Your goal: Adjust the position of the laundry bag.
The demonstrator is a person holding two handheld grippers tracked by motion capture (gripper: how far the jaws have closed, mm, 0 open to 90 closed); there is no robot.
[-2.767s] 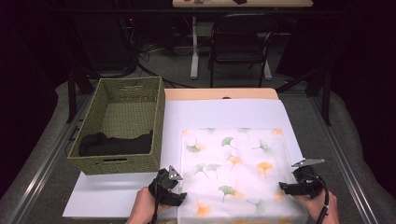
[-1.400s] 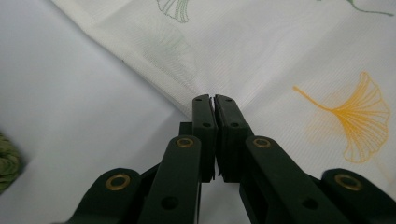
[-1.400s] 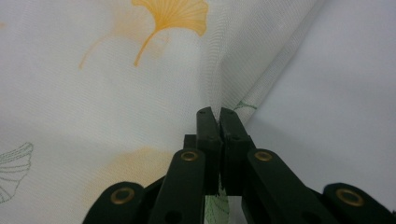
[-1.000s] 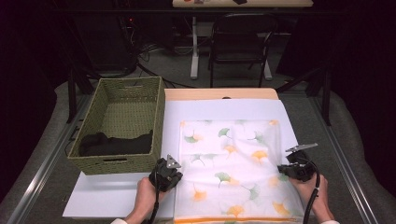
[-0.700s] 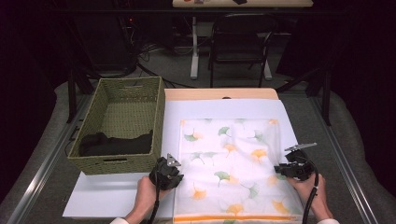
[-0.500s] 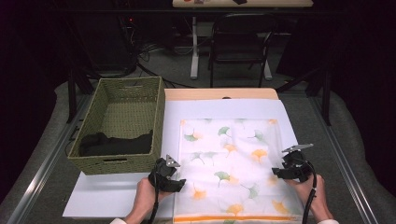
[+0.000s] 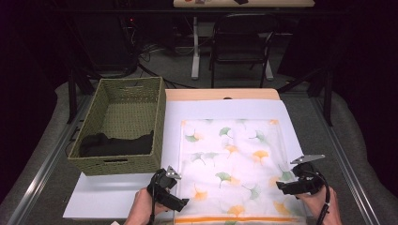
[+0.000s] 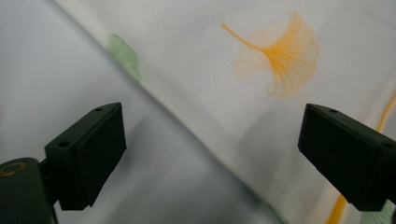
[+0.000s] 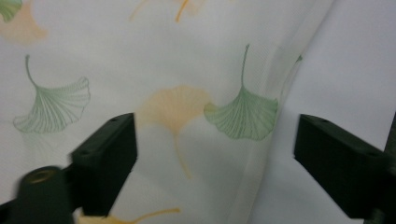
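1. Two grippers sit at the near edge of the worktop: the left gripper [image 7: 180, 202] at the near left corner of the ginkgo-print cloth [image 7: 232, 164], the right gripper [image 7: 280, 186] at its near right edge.
2. Both sets of jaws have just been opening and stand wide, pressing on nothing; the cloth's edge lies below each pair.
3. The cloth lies flat on a white sheet [image 7: 117, 197], right of the worktop's centre.
4. A woven basket [image 7: 123, 96] holding a dark garment [image 7: 115, 145] stands by the left edge, farther back.
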